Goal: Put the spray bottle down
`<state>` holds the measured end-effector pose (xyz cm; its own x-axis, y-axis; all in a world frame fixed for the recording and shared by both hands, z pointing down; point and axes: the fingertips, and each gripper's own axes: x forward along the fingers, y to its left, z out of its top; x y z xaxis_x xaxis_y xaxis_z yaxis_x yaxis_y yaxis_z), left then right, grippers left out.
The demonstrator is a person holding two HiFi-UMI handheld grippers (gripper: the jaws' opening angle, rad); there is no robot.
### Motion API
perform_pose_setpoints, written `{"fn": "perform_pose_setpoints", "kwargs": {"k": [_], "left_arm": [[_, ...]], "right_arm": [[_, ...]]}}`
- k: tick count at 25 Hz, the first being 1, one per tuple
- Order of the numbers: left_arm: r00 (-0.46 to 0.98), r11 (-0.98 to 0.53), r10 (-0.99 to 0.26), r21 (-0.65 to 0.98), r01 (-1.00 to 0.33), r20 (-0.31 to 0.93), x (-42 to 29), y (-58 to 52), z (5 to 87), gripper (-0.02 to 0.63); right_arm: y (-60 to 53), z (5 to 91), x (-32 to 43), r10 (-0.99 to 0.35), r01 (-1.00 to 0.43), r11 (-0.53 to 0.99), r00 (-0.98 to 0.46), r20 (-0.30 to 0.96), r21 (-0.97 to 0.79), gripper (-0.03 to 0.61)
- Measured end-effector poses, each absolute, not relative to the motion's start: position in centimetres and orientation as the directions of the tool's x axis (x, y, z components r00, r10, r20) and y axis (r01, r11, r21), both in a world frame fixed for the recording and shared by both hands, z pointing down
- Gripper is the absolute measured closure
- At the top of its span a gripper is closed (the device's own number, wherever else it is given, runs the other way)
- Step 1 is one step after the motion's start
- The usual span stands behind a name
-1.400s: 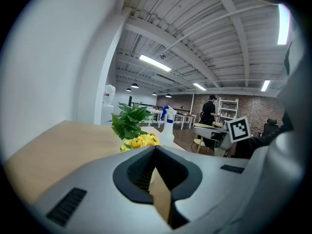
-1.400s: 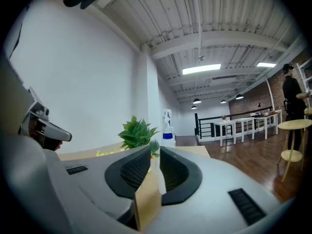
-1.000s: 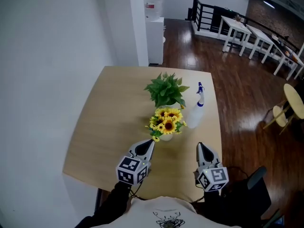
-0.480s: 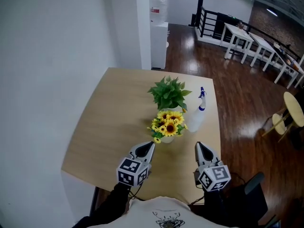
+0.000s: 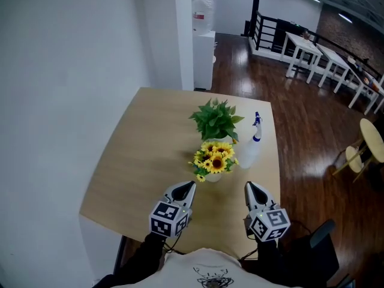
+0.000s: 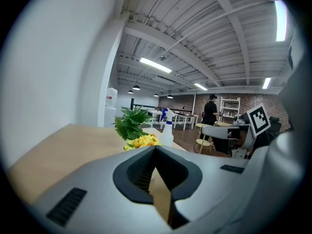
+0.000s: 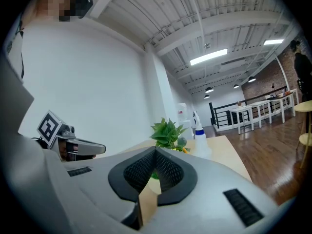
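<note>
Spray bottle [image 5: 251,150] upright, well beyond right gripper [image 5: 249,187]

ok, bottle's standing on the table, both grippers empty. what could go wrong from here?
1. The spray bottle stands upright near the right edge of the table; a nudge might tip it to the floor.
2. It is close beside the sunflowers and the green plant, so a reach there could knock one over.
3. Left gripper and right gripper are both shut; a regrasp needs them opened first.

A wooden table [image 5: 138,161] bears a green plant [image 5: 216,120], sunflowers [image 5: 214,159] and spray bottle [image 5: 250,149].
</note>
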<state>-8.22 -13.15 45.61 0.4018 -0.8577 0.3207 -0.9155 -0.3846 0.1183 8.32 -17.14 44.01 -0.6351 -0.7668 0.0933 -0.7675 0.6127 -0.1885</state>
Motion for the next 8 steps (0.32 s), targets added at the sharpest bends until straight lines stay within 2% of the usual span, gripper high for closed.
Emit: {"fn": "perform_pose_setpoints", "kwargs": {"k": [8], "left_arm": [[0.396, -0.374, -0.861, 0.131, -0.918, 0.319, -8.39, -12.86, 46.26, 0.624]], "right_arm": [[-17.03, 44.99, 8.57, -0.766, -0.769, 0.61, -0.634, 0.106, -0.191, 0.611]]}}
